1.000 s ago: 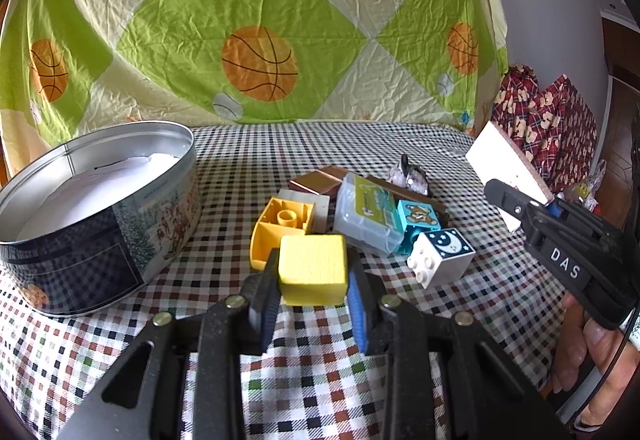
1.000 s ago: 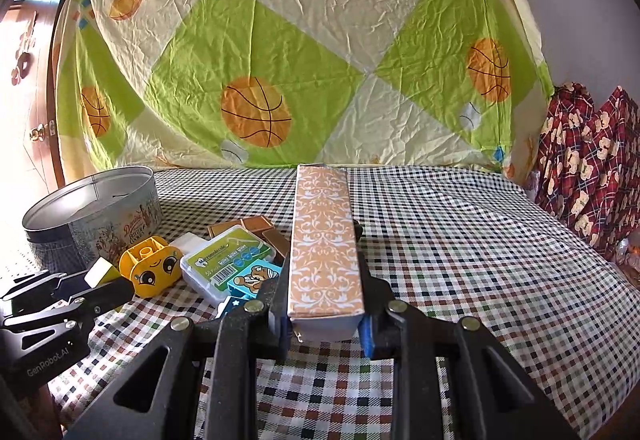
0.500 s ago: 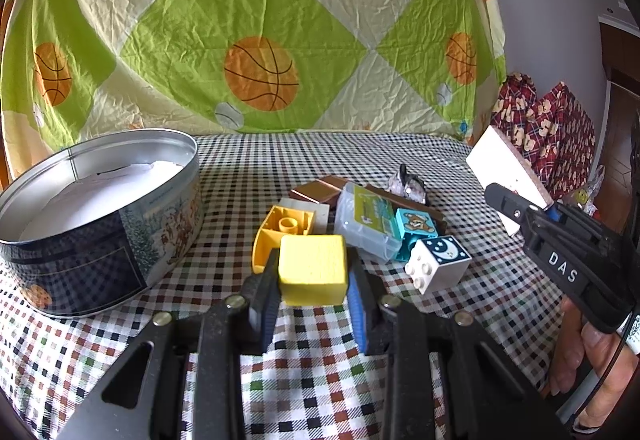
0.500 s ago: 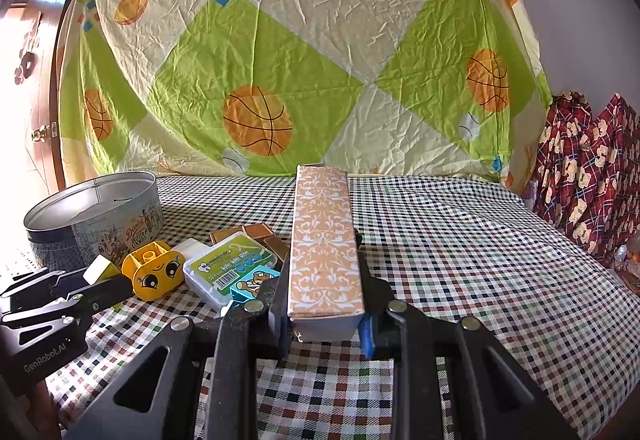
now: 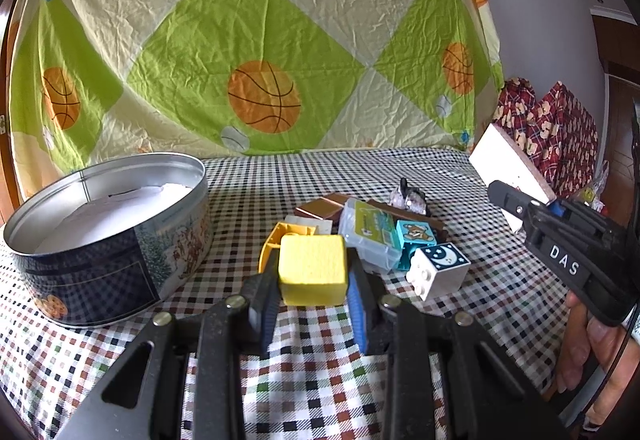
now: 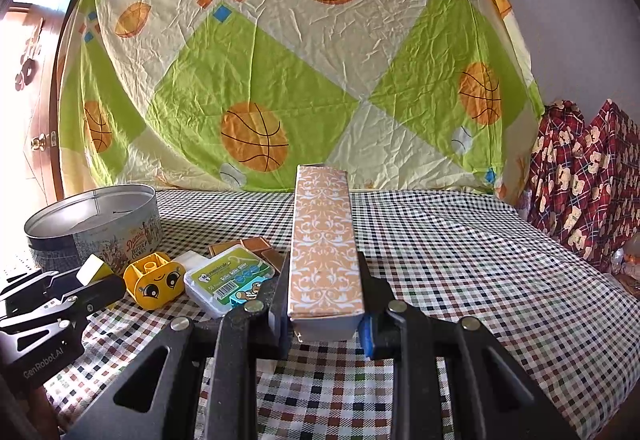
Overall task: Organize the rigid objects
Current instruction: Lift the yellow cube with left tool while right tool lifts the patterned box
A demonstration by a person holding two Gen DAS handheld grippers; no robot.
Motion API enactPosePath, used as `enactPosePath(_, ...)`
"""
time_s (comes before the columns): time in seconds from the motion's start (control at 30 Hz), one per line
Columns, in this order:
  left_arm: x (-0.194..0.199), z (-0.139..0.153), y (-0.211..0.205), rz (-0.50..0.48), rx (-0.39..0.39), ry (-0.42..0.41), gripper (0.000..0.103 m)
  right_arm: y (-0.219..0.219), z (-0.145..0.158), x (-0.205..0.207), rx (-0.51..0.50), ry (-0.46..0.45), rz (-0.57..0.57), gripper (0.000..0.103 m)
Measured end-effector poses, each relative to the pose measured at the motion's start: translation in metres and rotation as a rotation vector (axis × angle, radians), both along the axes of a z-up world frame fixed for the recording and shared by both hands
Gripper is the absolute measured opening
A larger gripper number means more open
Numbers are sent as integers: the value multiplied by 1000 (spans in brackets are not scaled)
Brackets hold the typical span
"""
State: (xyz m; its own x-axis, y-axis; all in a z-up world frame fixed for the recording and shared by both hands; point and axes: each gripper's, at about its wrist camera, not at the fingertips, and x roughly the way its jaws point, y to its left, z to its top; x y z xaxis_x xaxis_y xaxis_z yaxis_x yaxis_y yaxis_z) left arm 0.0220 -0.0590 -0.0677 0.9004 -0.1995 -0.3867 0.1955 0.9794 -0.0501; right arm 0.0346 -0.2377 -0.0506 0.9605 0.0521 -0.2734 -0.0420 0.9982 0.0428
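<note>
**Both grippers loaded and lifting clear of the pile**

The left gripper [image 5: 313, 286] is clamped on a yellow cube [image 5: 312, 269], and over the last second that cube has climbed: it now hides most of the yellow face brick [image 6: 154, 282] behind it, where a moment ago the brick's stud showed plainly. The right gripper [image 6: 324, 316] has its pads pressed to the sides of a long orange-patterned box [image 6: 324, 240], held level and pointing away, little changed. Two items are off the cloth, so my read is that the carry to the cookie tin [image 5: 108, 236] comes next. The tin sits open to the left with white paper inside, near the cube.

Left on the desk [image 6: 460, 260]: the clear floss-pick case [image 6: 230, 278], a teal bear block [image 5: 416, 234], a white moon block [image 5: 440, 268] and brown tiles [image 5: 320, 206], bunched together. The desk wears a checked cloth; a green basketball-print sheet [image 6: 280, 60] hangs behind, with red plaid bundles [image 6: 588, 176] at the right.
</note>
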Motion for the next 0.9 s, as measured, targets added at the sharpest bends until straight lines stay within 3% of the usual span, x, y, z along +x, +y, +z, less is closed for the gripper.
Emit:
enactPosePath(0.47,-4,2,7,11,-14,-24,28,-2,2,-5,5,-34,-20,27)
enactPosePath(0.9,-7,5,32,100,9,-53,28,13,3,-2,-29,-25,-38,27)
